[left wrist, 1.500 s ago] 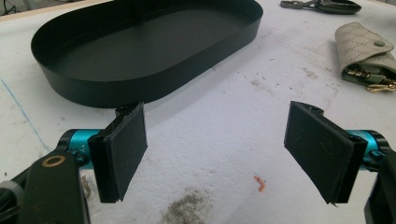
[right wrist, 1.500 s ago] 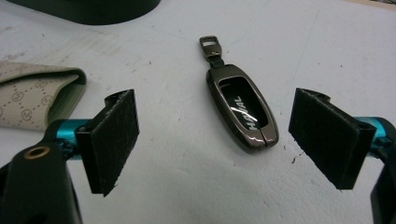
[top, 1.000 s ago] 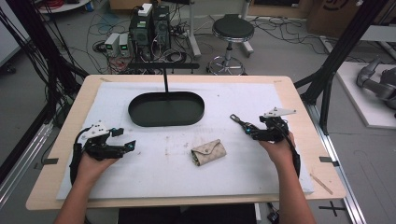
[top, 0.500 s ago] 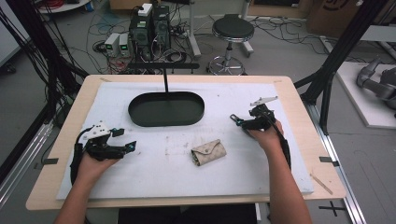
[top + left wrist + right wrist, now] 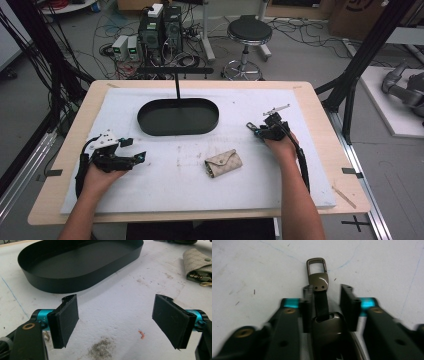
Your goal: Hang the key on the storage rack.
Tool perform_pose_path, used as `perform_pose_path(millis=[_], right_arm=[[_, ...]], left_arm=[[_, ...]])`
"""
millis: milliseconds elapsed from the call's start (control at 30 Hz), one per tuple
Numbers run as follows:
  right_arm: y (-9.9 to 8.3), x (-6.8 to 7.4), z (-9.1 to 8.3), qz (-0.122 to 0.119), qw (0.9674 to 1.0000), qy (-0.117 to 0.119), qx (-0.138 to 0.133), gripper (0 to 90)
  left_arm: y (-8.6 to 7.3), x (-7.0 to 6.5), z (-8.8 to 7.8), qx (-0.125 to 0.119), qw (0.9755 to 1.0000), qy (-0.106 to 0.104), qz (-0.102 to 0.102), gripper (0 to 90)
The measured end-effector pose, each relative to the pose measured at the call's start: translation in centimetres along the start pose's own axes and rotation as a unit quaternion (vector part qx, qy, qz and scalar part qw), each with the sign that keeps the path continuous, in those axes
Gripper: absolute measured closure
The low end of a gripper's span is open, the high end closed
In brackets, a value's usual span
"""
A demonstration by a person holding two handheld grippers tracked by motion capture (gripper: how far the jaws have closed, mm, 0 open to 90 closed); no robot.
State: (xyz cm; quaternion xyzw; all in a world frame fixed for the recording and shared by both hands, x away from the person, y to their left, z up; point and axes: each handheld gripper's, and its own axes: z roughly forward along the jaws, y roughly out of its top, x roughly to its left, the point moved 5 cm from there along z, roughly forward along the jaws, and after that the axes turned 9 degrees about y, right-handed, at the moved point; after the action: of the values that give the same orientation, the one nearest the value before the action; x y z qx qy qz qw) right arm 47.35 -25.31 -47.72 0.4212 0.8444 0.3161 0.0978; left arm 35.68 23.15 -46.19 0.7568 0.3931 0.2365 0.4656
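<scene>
Right gripper (image 5: 326, 293) just closing, pinching rounded body of key fob (image 5: 318, 281) on white mat (image 5: 320, 115) beside black tray (image 5: 177, 116): risk of squirting out sideways off smooth metal.

A grey floor (image 5: 310, 55) strewn with black cables (image 5: 75, 50) runs across the upper frame; a round black stool (image 5: 249, 31) stands top centre, electronic boxes (image 5: 160, 25) at its left.
</scene>
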Motion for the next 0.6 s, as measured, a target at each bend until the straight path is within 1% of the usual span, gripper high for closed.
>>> perform_pose_path(millis=[33,67,133,233,267,300,333,367,400,433,600], right_arm=[[0.0,0.2,0.0,0.001,1.0,0.0,-0.001,77.7],[0.2,0.4,0.0,-0.007,0.9998,-0.019,0.004,82.2],[0.2,0.5,0.0,-0.009,0.9997,-0.023,0.005,82.6],[0.2,0.5,-0.3,-0.004,0.9998,-0.018,-0.002,84.2],[0.3,0.6,-0.8,-0.002,0.9998,-0.017,-0.013,85.1],[0.3,0.6,-0.8,-0.002,0.9998,-0.017,-0.013,85.1],[0.3,0.6,-1.1,-0.003,0.9997,-0.015,-0.018,85.3],[0.6,0.9,-2.0,-0.005,0.9993,-0.012,-0.036,85.7],[0.8,1.1,-2.4,-0.01,0.9991,-0.009,-0.041,85.8],[0.8,1.1,-2.4,-0.01,0.9991,-0.009,-0.041,85.8],[1.8,2.2,-4.7,-0.02,0.9965,0.001,-0.081,86.1]], left_arm=[[0.0,0.0,0.0,0.0,1.0,0.0,-0.001,21.1],[0.0,0.0,0.0,0.0,1.0,0.0,0.0,21.1],[0.0,0.0,0.0,0.001,1.0,0.001,0.0,21.1],[0.0,0.0,0.0,0.0,1.0,0.001,0.001,21.1],[0.0,0.0,0.0,0.0,1.0,0.001,0.001,21.1],[0.0,0.0,0.0,0.0,1.0,0.0,0.002,21.1],[0.0,0.0,0.0,-0.001,1.0,0.0,0.001,21.1],[0.0,0.0,0.0,0.0,1.0,0.0,0.001,21.1],[0.0,0.0,0.0,0.0,1.0,0.0,0.001,21.1],[0.0,0.0,0.0,-0.001,1.0,-0.001,0.002,21.1],[0.1,-0.1,-0.1,-0.004,1.0,-0.003,0.0,21.1]])
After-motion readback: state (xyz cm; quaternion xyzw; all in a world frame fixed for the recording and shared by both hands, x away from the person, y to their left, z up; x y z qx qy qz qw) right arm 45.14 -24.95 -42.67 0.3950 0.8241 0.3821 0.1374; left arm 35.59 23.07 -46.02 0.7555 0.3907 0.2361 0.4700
